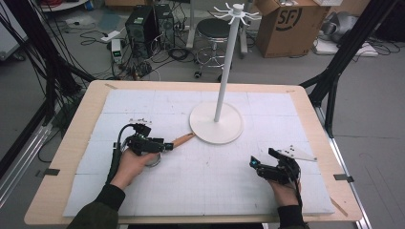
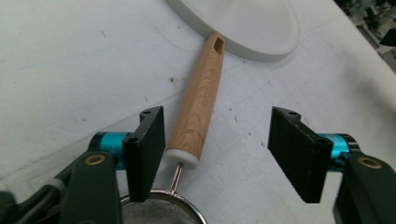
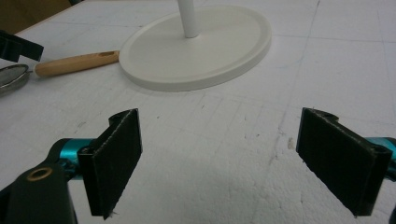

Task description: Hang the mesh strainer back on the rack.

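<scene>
A small strainer lies on the white foam mat (image 1: 205,176), its wooden handle (image 1: 183,140) (image 2: 198,100) (image 3: 74,63) pointing at the round base (image 1: 210,131) (image 2: 252,28) (image 3: 210,51) of a white hanging stand. The handle's tip touches or nearly touches the base rim. The mesh bowl (image 2: 159,210) (image 1: 154,160) sits under my left hand. My left gripper (image 1: 167,146) (image 2: 217,144) straddles the handle's near end. Its left pad is right beside the wood and its right pad stands well clear. My right gripper (image 1: 263,157) (image 3: 219,158) rests at the front right, open over bare mat.
The stand's pole (image 1: 224,62) rises to a ring of hooks (image 1: 236,12). The mat covers a wooden table (image 1: 71,143). Beyond the far edge are a stool (image 1: 212,31), computer towers (image 1: 143,24) and a cardboard box (image 1: 286,24) on the floor.
</scene>
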